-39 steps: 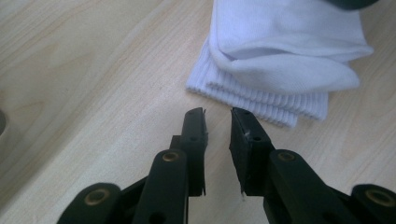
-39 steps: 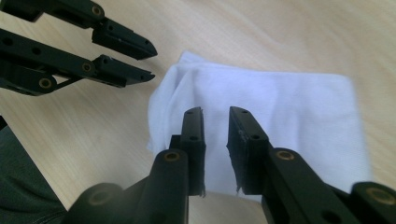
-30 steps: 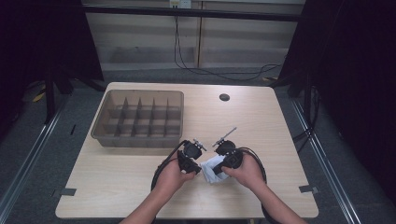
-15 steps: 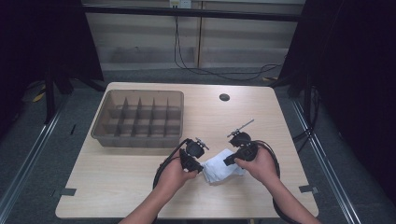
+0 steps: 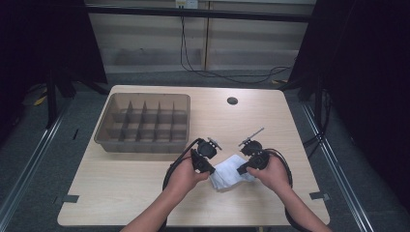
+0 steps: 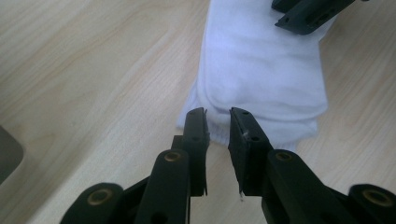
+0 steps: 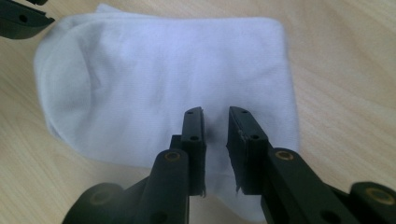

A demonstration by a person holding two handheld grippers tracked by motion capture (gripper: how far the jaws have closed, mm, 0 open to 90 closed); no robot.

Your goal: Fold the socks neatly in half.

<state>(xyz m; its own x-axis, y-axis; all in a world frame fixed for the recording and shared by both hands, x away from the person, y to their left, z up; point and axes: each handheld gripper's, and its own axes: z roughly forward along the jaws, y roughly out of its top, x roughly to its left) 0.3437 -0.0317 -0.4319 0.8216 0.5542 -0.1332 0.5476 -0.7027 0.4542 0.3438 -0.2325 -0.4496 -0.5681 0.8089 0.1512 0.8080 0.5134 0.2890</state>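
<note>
Brown divided tray (image 5: 181, 104) (compartments bare) — white sock (image 5: 228, 174) beside it

White sock (image 5: 231, 173), plain. Desk (image 5: 121, 183): pale wood grain. Compartment tray (image 5: 144, 123): translucent grey-brown. Left gripper (image 6: 217, 116), right gripper (image 7: 215, 114): black.
</note>
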